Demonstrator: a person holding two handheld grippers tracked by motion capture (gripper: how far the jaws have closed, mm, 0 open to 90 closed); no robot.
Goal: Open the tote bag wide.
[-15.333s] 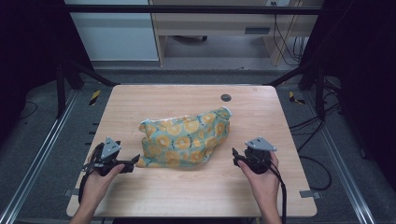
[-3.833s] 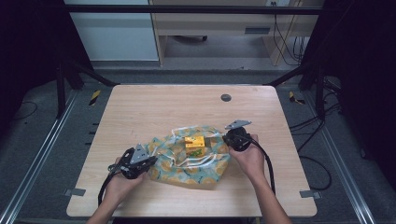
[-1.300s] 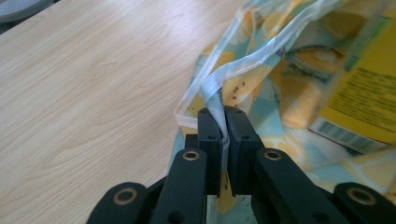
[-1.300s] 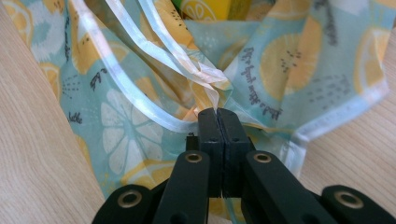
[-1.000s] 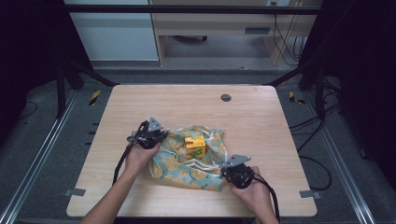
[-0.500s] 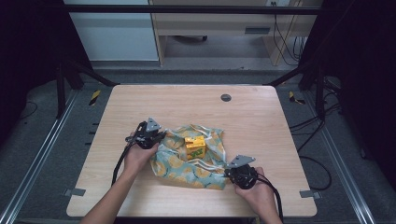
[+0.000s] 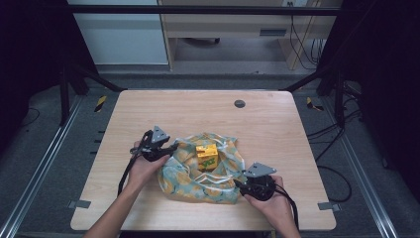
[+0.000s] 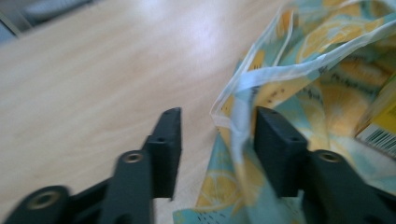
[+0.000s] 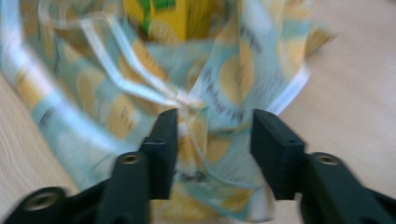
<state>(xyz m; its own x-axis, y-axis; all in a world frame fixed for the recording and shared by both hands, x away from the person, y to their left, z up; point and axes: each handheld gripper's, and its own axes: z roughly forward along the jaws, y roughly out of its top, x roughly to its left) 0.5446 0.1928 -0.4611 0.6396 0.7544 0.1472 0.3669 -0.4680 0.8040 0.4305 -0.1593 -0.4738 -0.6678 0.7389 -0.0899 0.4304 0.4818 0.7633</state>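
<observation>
A teal cloth bag (image 7: 198, 176) printed with yellow lemons lies open on the wooden table (image 7: 148, 109), and a yellow box (image 7: 207, 155) stands inside it. My left gripper (image 7: 172, 147) is at the bag's left rim. Its jaws have just been opening and now stand open, with the white-edged rim (image 8: 239, 112) hanging loose between them, close to the right jaw. My right gripper (image 7: 236, 184) is at the bag's near right corner. Its jaws have also just been opening and stand open around a fold of the cloth (image 9: 205, 135). The box (image 9: 159, 11) shows beyond.
A small dark round disc (image 7: 239, 103) lies on the table's far side. Bare wood stretches left of the bag (image 8: 84, 84) and behind it. Black frame posts and cables stand on the floor around the table.
Over the last second both hands have kept their places at the bag's left rim and near right corner. A few seconds back they held other edges of the bag.
</observation>
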